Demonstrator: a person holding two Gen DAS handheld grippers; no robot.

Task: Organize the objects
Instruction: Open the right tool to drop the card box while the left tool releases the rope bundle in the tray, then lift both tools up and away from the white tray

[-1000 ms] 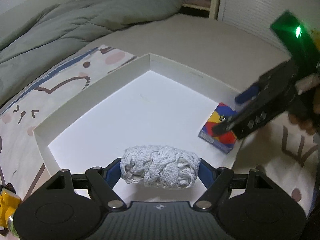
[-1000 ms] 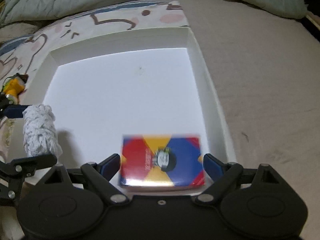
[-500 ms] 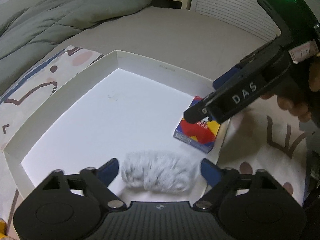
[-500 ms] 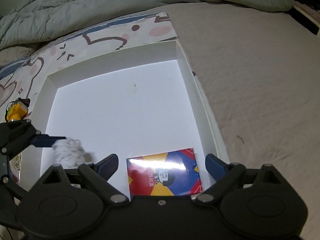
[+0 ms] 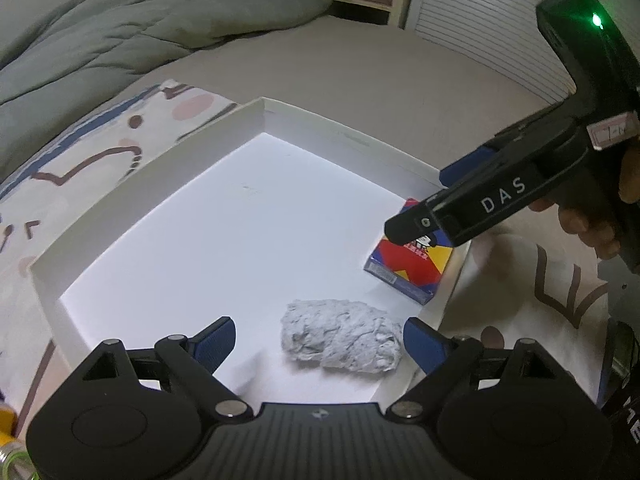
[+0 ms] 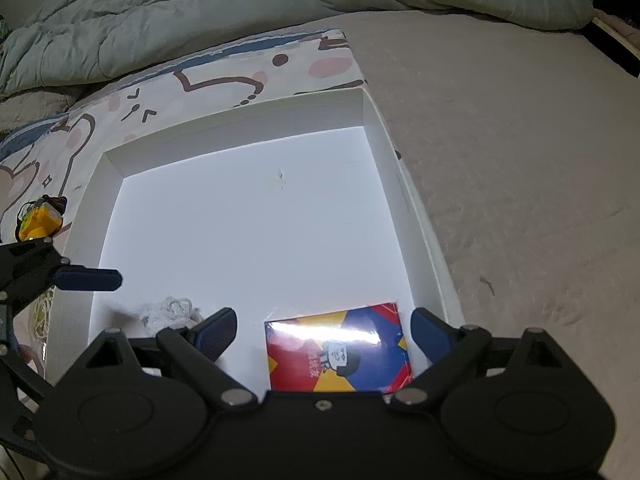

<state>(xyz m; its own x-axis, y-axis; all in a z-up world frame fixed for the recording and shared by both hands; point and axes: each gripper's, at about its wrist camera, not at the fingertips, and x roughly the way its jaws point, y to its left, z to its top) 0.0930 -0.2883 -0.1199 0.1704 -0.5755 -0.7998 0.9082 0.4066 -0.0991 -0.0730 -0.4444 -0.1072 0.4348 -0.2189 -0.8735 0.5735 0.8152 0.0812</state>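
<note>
Left claw: your left claw (image 5: 318, 338) is spread wide and pinches nothing; the pads do not touch anything
White bundle: the fluffy white bundle (image 5: 340, 336) lies flat on the box floor, between your left claw's two fingers but closer to the right one
Right claw: your right claw (image 6: 322, 330) is spread wide too, and holds nothing
Card box: the small colourful card box (image 6: 340, 346) lies flat right between your right claw's fingers, with a gap on each side
White box: the big white box (image 6: 236, 124) holds both things near the side closest to your claws; the card box sits just beside the wall on your right claw's right
Step now: it looks like both things are set down in the box and let go, so the drop step seems done
Next move: lift both claws straight up so the fingers do not drag the bundle or the card box, then go for another thing
What is left: a small yellow toy (image 6: 38, 220) waits outside the box, past the wall on the left of your right claw
Edges: watch the box wall near your right claw's right finger, and the near wall under both claws
Open room: the far half of the box floor, ahead of both claws, is bare and has lots of space
Care: your two claws are near each other, so move one at a time
</note>
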